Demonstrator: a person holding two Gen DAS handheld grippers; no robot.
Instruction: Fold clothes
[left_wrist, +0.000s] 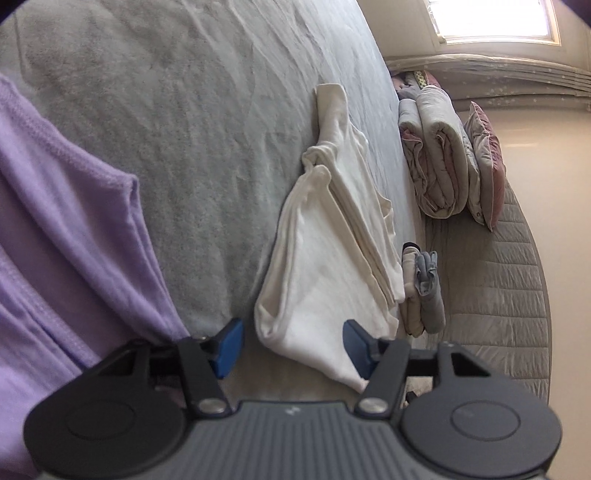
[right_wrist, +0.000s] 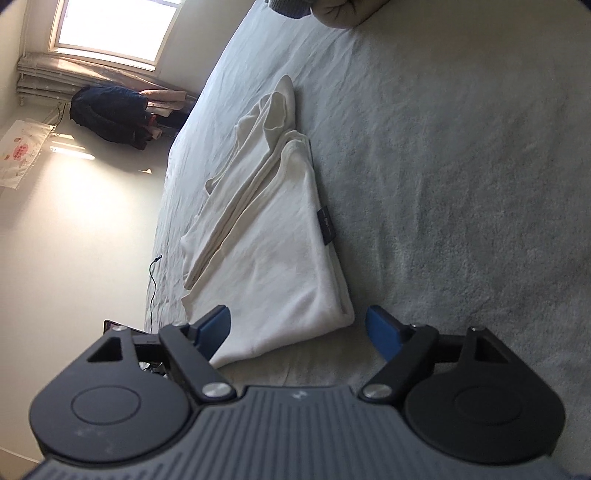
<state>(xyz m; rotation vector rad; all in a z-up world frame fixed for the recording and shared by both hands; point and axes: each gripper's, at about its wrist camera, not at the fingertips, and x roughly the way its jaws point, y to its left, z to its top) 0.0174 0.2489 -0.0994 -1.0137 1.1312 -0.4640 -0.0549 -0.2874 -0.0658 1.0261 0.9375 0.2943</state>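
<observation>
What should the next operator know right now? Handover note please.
Left claw: open, empty, at the near end of the white garment.
Right claw: open, empty, at the same garment.
Garment lies on the bed, folded lengthwise into a long strip, sleeve end far from the claws.
Lilac garment sits left, looks unfolded.
Small folded pile lies beyond the white one.
Left: probably fold the strip crosswise, then do the lilac one.
</observation>
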